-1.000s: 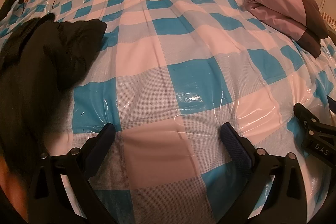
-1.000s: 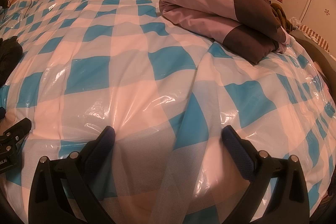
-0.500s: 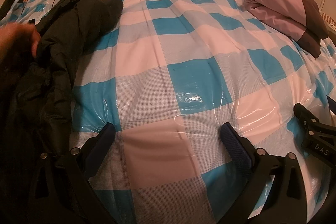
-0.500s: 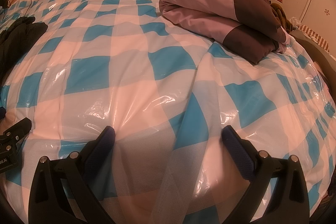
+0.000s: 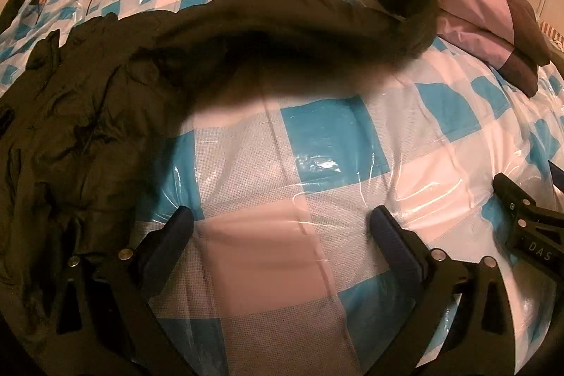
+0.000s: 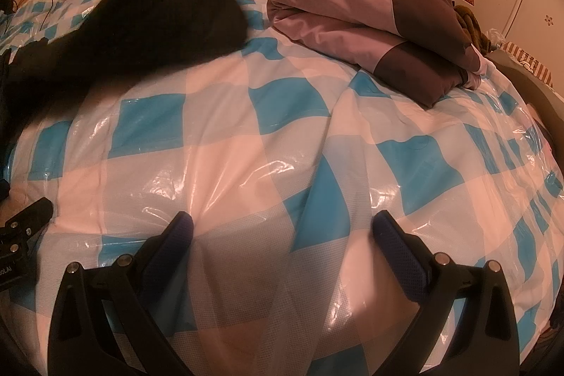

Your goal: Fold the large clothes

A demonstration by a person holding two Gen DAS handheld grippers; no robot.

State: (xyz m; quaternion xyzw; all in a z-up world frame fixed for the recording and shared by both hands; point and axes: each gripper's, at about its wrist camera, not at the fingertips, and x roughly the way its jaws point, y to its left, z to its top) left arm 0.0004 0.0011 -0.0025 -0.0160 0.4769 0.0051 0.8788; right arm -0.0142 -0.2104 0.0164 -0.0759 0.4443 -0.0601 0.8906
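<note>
I have both grippers resting low over the bed [image 5: 338,143], which is covered in a glossy blue-and-white check sheet; the folded pink-and-brown garment [image 6: 373,23] at the far right of the bed serves as my landmark. The left gripper [image 5: 280,222] has its jaws spread wide and holds nothing; the right gripper [image 6: 282,228] likewise stands spread and empty. The task item, a dark bulky coat [image 5: 105,115], lies left of the landmark garment: its bunched mass sits against the left gripper's left side, while a blurred portion arcs across the bed towards the landmark, its far end [image 6: 169,6] close beside that garment; whether they touch I cannot tell. I judge the long axis to run roughly crosswise, left to right, ahead of both grippers. Which end is collar or hem I cannot tell. The left gripper is plainly the nearer; the right has only bare sheet directly ahead. I judge the coat not yet laid flat for folding.
</note>
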